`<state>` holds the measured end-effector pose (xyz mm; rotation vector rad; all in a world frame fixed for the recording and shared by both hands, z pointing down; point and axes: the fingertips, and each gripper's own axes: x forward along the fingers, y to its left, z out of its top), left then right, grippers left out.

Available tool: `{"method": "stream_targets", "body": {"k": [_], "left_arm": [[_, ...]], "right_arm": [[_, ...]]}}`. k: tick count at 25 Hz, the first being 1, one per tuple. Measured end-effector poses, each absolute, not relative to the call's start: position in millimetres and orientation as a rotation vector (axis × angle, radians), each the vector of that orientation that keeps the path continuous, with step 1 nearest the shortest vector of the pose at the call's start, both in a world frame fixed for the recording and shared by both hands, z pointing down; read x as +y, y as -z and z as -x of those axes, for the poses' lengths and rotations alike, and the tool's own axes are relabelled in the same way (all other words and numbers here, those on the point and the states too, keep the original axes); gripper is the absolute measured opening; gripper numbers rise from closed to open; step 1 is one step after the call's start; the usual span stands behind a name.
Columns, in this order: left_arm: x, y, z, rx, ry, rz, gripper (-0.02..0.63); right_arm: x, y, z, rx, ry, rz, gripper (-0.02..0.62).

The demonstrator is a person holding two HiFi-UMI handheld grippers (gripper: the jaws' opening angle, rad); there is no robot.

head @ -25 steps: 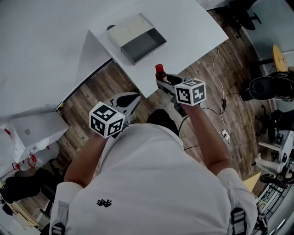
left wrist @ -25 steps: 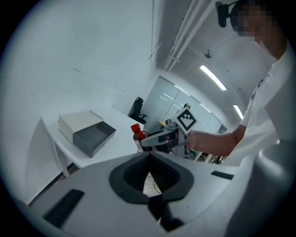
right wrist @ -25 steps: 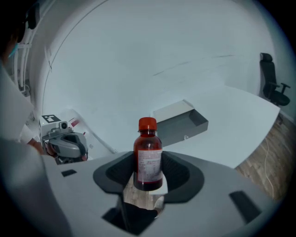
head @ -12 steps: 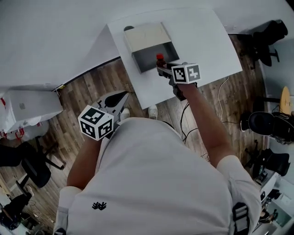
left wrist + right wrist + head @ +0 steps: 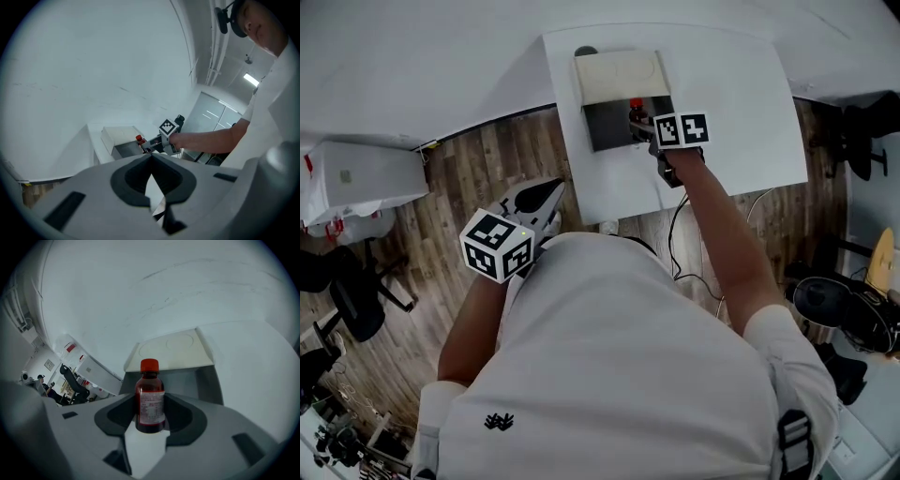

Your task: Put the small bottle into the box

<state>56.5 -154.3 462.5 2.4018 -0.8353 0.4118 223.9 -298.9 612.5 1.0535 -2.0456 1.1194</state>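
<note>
The small brown bottle point(image 5: 150, 401), red-capped and white-labelled, stands upright between the jaws of my right gripper point(image 5: 150, 420), which is shut on its body. In the head view the bottle point(image 5: 636, 108) hangs over the dark inside of the open box point(image 5: 605, 131), near its right wall, with the right gripper point(image 5: 643, 127) reaching in from the near right. The box's cream lid point(image 5: 619, 75) lies folded back on the far side. My left gripper point(image 5: 546, 192) is held off the table by the person's body. Its jaws touch, with nothing between them point(image 5: 151, 161).
The box stands on a white table point(image 5: 741, 103) against a white wall. A small dark round thing point(image 5: 585, 52) sits behind the lid. Wood floor lies below, with cables point(image 5: 684, 234), a white cabinet point(image 5: 356, 173) and an office chair point(image 5: 356, 300) at the left.
My right gripper has carried the bottle forward from the table's near edge to over the open box. The left gripper has stayed by the body.
</note>
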Motion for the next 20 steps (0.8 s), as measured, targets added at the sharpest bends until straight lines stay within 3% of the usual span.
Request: {"method": "stream_targets", "body": {"k": [20], "left_arm": [[-169,-475,-42,-0.899,-0.39,-2.336,0.005]], "right_arm": [[-308,-672,-240,-1.784,-1.117,-1.023,0.193]]}}
